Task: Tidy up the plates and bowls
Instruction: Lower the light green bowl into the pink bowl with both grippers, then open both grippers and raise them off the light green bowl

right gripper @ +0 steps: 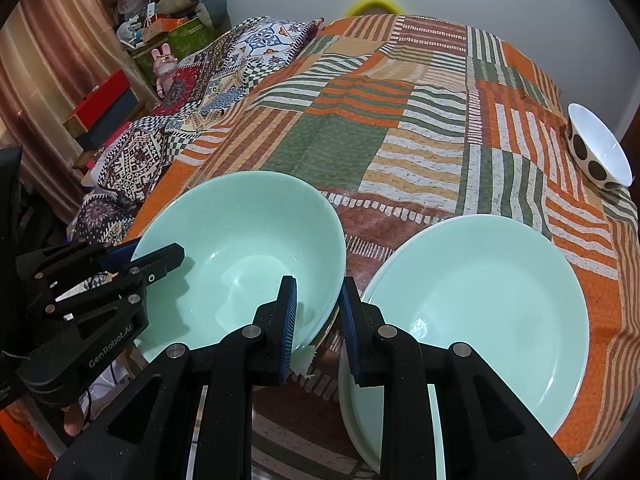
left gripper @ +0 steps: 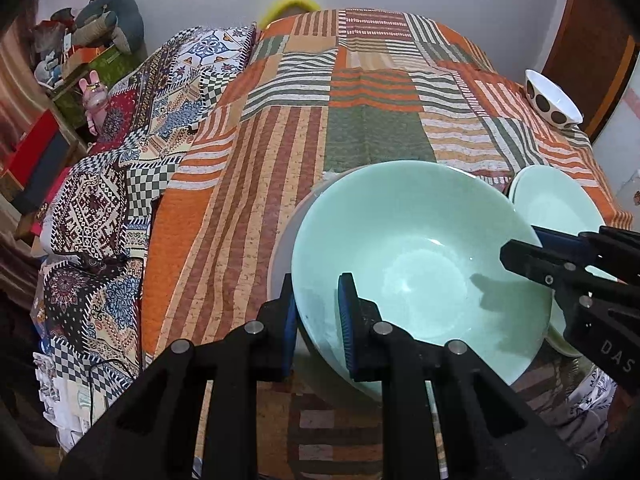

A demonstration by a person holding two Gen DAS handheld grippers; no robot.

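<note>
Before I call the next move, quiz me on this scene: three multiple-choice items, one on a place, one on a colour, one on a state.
1. Where is the spotted bowl?
A. Inside the green bowl
B. On the green plates
C. Alone on the striped cloth, far right

2. What colour is the bowl that both tools are on?
A. White
B. Mint green
C. Orange

3. How does the left tool stand?
A. Clamped on the bowl's rim
B. Wide open above the cloth
C. Shut on a plate

Answers:
1 C: the spotted bowl sits apart on the striped cloth, away from the green plates.
2 B: the green bowl is mint inside and out.
3 A: the left tool has one finger inside the rim and one outside; the right tool grips the opposite rim.
</note>
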